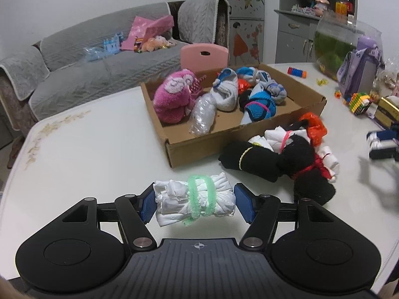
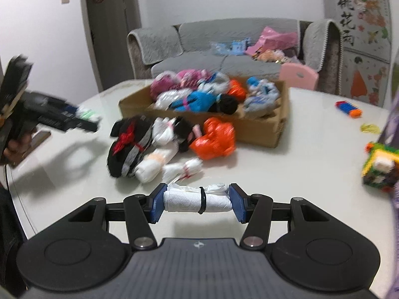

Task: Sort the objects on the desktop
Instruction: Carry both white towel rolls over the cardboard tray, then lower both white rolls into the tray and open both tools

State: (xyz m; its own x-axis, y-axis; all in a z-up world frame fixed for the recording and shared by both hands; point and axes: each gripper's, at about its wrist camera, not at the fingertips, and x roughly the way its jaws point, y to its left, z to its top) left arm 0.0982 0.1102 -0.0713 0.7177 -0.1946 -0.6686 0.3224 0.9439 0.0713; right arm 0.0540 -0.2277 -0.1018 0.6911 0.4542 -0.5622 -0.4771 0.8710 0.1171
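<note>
Left wrist view: left gripper [image 1: 195, 204] clamped end-to-end on white bundle with green tie [image 1: 195, 200], long axis crosswise between the pads, held above the table [image 1: 87, 149]. Cardboard box [image 1: 224, 139] straight ahead, near wall facing, already part-filled with rolled bundles; free floor at its near-left corner. Loose pile of black and white bundles [image 1: 281, 159] just right of the path, touching the box's near wall.

Right wrist view (blurred): right gripper [image 2: 195, 202] closed likewise on white roll with black band [image 2: 197, 200], axis crosswise. Box ahead and beyond the pile, which stands squarely in the way. Judged: left nearer and less obstructed; right needs a lift over the pile.
</note>
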